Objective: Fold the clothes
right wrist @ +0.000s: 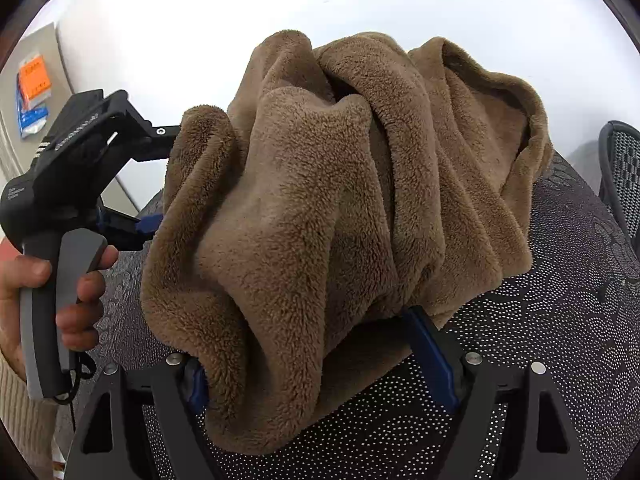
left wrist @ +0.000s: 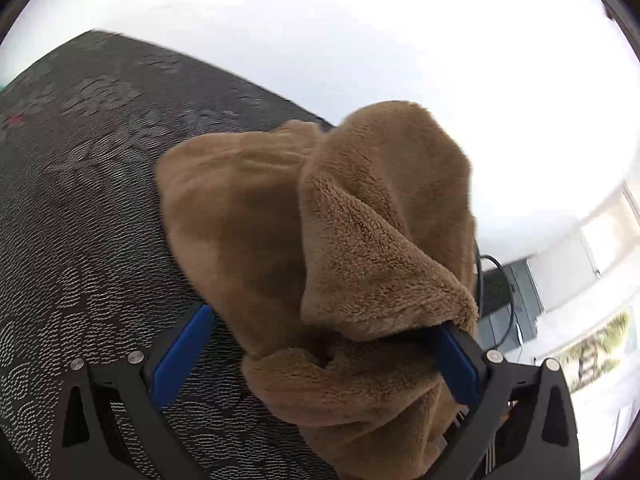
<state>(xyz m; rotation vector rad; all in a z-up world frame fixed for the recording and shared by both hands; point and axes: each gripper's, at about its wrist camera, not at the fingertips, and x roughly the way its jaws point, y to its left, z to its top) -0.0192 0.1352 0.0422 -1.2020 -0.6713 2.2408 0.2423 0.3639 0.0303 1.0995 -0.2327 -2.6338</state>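
We see brown fleece garment bunched between both claws, lower folds resting on dark patterned bench. Left claw: fingers spread wide, fleece draped over right finger; actual grip we cannot tell. Right claw: fingers also apart, fleece heaped between and over left finger; grip unclear. Hand holds left claw handle.

So it's one brown fleece garment, thick and fuzzy, all bunched into deep vertical folds rather than laid flat; most of it is lifted up off the dark dotted tabletop, with the lower right part sagging onto that surface; from the left wrist view the same fleece hangs in a rumpled lump, one flap draped over toward the right; can't tell what kind of garment.
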